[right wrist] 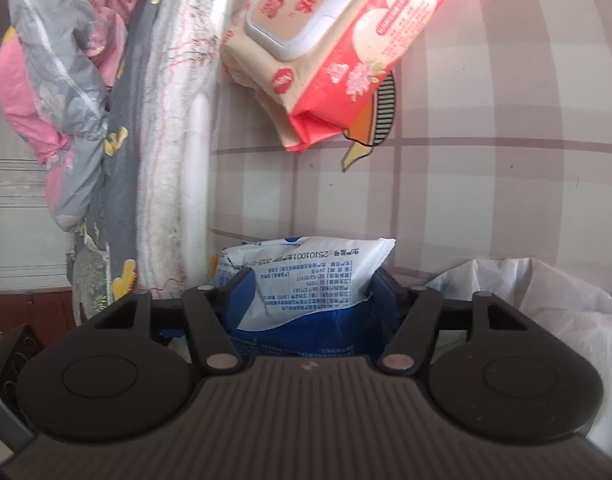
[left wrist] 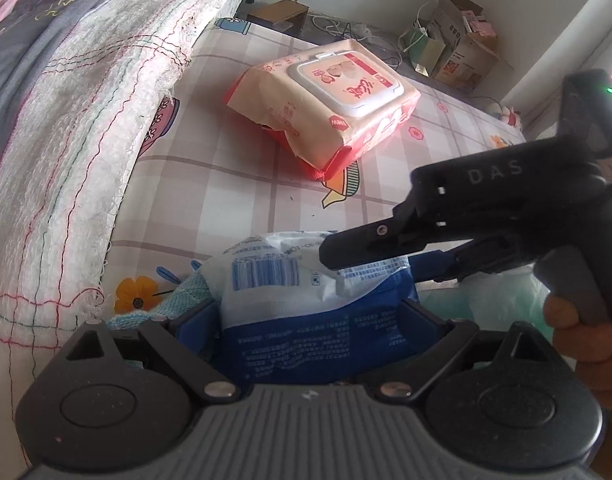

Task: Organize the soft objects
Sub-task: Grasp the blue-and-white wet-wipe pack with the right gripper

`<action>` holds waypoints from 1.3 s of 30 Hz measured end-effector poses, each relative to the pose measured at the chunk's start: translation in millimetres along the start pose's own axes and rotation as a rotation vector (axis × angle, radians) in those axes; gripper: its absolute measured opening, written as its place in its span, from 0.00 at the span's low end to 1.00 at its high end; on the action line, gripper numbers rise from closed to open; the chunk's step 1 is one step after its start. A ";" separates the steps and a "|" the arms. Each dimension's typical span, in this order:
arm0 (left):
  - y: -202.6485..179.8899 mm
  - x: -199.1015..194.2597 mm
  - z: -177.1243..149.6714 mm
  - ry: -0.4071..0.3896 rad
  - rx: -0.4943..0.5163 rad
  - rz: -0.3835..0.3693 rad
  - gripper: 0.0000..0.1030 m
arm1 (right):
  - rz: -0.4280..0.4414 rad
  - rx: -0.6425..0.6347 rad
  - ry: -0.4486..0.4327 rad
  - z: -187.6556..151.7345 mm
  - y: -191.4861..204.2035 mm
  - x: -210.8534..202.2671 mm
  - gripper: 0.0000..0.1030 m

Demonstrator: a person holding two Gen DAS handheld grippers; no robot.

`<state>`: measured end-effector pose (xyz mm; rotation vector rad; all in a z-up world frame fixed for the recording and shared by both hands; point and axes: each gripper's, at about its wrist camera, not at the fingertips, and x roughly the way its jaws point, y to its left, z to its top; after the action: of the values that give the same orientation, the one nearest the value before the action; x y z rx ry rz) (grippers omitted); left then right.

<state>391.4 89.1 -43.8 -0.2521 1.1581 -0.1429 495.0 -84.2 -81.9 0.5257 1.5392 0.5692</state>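
A blue and white soft pack lies on the checked sheet, held from two sides. My left gripper is shut on its near end. My right gripper is shut on the same blue and white pack; its black body reaches in from the right in the left wrist view. A red and cream wet-wipe pack with a white lid lies further off on the sheet, also in the right wrist view. A teal cloth lies under the blue pack.
A thick white quilt edge rises along the left. A white plastic bag lies at the right of the pack. Cardboard boxes and cables stand on the floor beyond the bed. Pink and grey bedding is piled at the left.
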 end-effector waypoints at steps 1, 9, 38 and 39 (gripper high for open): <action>-0.2 -2.7 -0.6 -0.007 -0.008 -0.004 0.93 | 0.008 -0.011 -0.015 -1.6 3.3 -4.2 0.52; -11.3 -40.7 -9.9 -0.080 -0.018 -0.041 0.92 | 0.068 -0.101 -0.127 -18.5 30.0 -56.4 0.46; -64.8 -160.5 -213.2 -0.354 0.031 -0.188 0.92 | 0.098 -0.300 -0.217 -245.7 26.8 -159.0 0.43; -67.3 -160.6 -219.6 -0.367 0.042 -0.181 0.92 | 0.093 -0.315 -0.225 -251.8 26.6 -160.7 0.43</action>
<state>127.3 35.9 33.8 -0.3313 0.7660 -0.2679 250.3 -176.3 65.0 0.4046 1.1895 0.7812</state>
